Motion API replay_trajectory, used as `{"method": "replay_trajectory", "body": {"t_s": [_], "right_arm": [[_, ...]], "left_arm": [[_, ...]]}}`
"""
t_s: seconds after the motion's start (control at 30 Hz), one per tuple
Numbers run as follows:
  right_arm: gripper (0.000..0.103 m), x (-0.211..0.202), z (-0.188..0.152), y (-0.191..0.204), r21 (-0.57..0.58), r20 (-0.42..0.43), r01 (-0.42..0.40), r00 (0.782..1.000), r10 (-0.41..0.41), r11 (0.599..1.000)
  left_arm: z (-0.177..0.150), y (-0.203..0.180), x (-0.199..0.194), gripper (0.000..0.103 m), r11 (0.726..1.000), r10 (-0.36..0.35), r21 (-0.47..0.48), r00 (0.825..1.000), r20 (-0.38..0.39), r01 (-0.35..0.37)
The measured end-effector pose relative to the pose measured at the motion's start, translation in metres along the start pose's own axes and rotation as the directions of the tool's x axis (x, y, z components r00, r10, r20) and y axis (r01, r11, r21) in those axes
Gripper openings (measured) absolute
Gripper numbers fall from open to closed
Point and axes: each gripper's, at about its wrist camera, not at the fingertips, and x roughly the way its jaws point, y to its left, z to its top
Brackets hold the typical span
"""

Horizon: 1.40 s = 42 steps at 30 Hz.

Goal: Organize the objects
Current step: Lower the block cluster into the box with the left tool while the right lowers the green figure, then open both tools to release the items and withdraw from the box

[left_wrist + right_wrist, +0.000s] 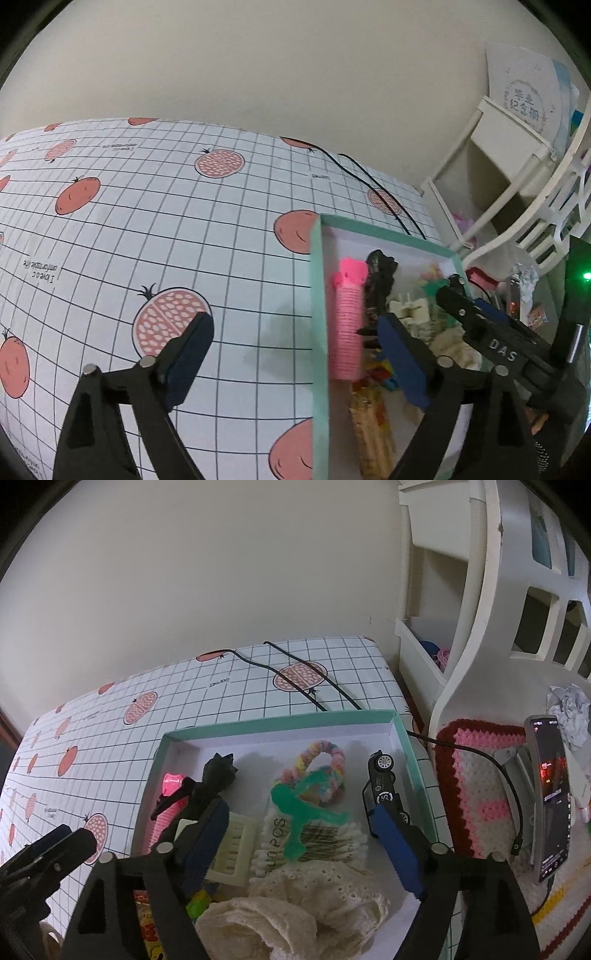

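Both grippers stand open and empty: the left gripper (295, 354) straddles the teal tray's (157, 760) left wall, the right gripper (301, 843) hangs over the cotton swabs (314, 843). Inside lie a black toy car (382, 788), a pink comb (345, 325) and what looks like a cream scrunchie (295, 912)

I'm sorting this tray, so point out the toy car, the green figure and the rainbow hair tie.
toy car (384, 788), right wrist view, on its dark body.
green figure (295, 808), right wrist view, on its torso.
rainbow hair tie (338, 753), right wrist view, on its upper loop.

yellow packet (147, 928) cut off, phone (550, 794) text unreadable
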Motion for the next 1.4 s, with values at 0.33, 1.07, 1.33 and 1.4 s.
{"method": "replay_trajectory", "body": {"t_s": [0.33, 1.07, 1.33, 1.4], "right_arm": [[0.102, 0.001, -0.001, 0.002, -0.007, -0.001, -0.007, 1.000, 0.007, 1.000], [0.103, -0.022, -0.003, 0.022, -0.062, 0.021, 0.028, 0.999, -0.027, 0.998], [0.103, -0.068, -0.013, 0.036, -0.051, 0.058, -0.003, 0.998, 0.006, 0.999], [0.103, -0.078, -0.019, 0.036, -0.027, 0.059, -0.021, 0.998, 0.023, 0.999]], "left_arm": [[0.002, 0.010, -0.003, 0.103, 0.999, 0.050, -0.017, 0.998, 0.048, -0.049], [0.000, 0.015, -0.017, 0.103, 0.993, 0.118, 0.005, 0.991, 0.057, -0.118], [-0.004, 0.017, -0.059, 0.103, 0.991, 0.128, 0.011, 0.985, 0.113, -0.130], [-0.004, 0.019, -0.073, 0.103, 0.991, 0.134, 0.008, 0.982, 0.132, -0.136]]}}
